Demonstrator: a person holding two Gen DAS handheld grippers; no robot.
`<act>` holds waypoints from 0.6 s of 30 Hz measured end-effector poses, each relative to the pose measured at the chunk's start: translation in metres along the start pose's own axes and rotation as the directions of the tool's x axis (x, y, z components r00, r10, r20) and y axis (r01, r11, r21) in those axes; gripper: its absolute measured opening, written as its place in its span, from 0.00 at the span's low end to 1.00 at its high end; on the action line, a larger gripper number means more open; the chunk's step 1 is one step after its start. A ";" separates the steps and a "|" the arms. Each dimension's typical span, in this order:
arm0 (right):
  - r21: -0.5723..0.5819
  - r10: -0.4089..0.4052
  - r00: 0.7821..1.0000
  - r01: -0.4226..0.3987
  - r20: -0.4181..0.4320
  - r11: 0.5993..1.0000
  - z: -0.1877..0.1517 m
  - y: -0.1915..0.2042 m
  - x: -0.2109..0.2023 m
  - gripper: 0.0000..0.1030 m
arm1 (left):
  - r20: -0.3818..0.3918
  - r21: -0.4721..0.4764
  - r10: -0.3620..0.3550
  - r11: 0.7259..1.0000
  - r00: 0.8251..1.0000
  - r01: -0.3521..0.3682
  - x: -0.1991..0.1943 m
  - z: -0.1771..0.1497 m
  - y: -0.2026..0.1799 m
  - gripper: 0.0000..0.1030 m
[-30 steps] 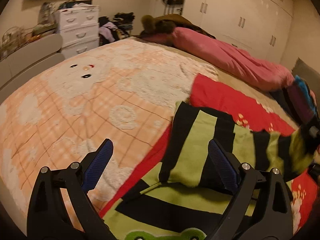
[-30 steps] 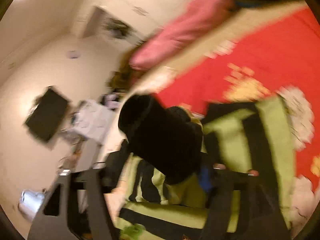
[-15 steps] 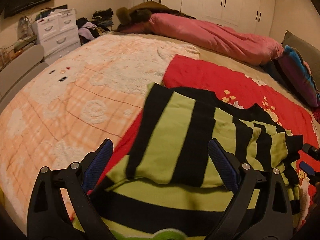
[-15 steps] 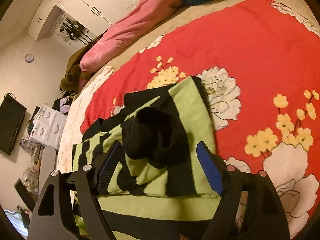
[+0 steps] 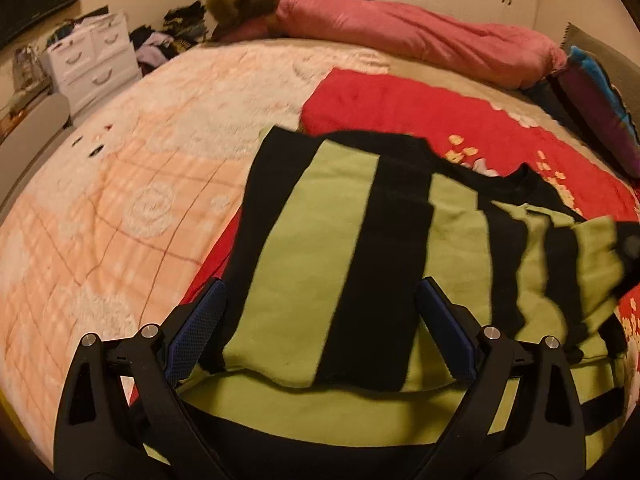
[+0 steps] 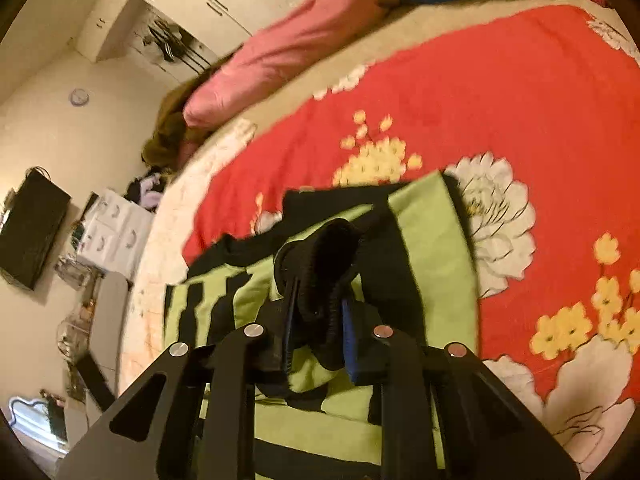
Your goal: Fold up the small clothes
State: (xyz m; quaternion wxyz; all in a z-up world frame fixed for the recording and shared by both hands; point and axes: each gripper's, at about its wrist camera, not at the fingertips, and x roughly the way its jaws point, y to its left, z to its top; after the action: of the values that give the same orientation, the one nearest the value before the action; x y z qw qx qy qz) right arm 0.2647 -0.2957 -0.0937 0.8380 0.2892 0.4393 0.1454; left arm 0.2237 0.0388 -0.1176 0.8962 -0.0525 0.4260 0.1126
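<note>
Right gripper [image 6: 318,320] just closed on cuff [image 6: 320,268] of sweater [image 5: 340,264]; stripes run away from left-wrist camera

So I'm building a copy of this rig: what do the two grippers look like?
Both look alike. The left gripper has two matte black fingers with cut-out windows, round silver screw heads at the joints, and a textured blue pad inside each tip. The right gripper has the same black frame, silver screws and blue pads. No cables, markings, hands or sleeves show.
</note>
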 end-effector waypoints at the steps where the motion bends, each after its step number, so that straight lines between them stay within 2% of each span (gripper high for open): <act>1: 0.001 -0.021 1.000 0.021 0.006 1.000 0.002 -0.004 -0.002 0.18 | -0.013 -0.006 0.002 1.000 1.000 -0.002 0.003 -0.001 0.001 0.87; 6: 0.000 -0.157 0.987 0.157 -0.042 0.988 0.006 -0.025 0.013 0.19 | -0.028 0.012 0.007 1.000 1.000 -0.006 0.006 -0.005 -0.002 0.87; 8: -0.056 -0.254 0.966 0.252 -0.038 0.966 0.002 -0.028 0.018 0.25 | -0.031 0.012 0.004 1.000 1.000 -0.004 0.007 -0.005 -0.002 0.87; 9: -0.064 -0.277 0.960 0.274 -0.035 0.959 0.000 -0.028 0.019 0.30 | -0.032 0.012 0.000 1.000 0.999 0.000 0.007 -0.006 -0.002 0.87; 11: -0.062 -0.282 0.959 0.281 -0.010 0.958 -0.003 -0.030 0.009 0.34 | -0.027 0.012 -0.009 1.000 1.000 0.010 0.004 -0.005 -0.001 0.87; 14: -0.096 -0.290 0.955 0.295 0.058 0.951 -0.010 -0.027 -0.017 0.44 | 0.017 0.013 -0.039 0.999 0.999 0.039 -0.008 -0.002 -0.001 0.87; 18: -0.168 -0.280 0.953 0.296 0.112 0.940 -0.019 -0.015 -0.039 0.48 | 0.086 0.061 -0.078 0.996 0.993 0.073 -0.026 0.000 -0.012 0.87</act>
State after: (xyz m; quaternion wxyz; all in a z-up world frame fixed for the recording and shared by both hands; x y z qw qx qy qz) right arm 0.2264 -0.3200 -0.0862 0.8914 0.1497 0.4251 0.0482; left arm 0.2103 0.0233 -0.0974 0.9189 -0.0378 0.3866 0.0686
